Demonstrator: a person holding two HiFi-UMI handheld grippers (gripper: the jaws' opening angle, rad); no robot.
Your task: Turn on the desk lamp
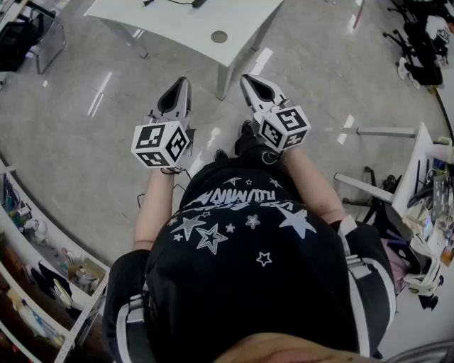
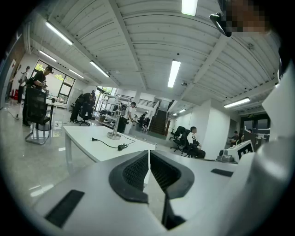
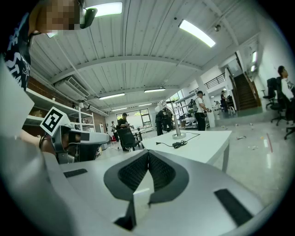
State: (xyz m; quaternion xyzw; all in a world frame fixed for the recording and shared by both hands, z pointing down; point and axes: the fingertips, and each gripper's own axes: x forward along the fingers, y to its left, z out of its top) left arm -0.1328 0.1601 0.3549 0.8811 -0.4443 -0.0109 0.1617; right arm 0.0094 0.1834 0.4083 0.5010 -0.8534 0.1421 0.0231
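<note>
We're standing on a glossy grey floor (image 1: 106,163), with the white desk (image 1: 177,21) just ahead of us. On that desk stands the desk lamp (image 2: 114,135), a silver pole on a round base, well apart from both grippers. Our left gripper (image 1: 183,84) and right gripper (image 1: 247,79) are held out side by side above the floor, each pressed together on nothing. A black cord (image 2: 108,144) lies on the desk beside the lamp's base.

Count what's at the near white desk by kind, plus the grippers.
Grippers: 2, the left gripper and right gripper, both shut and empty
Desks: 1, the white desk
Lamps: 1, the desk lamp
Cords: 1, the power cord, lying unplugged
Total: 5
</note>
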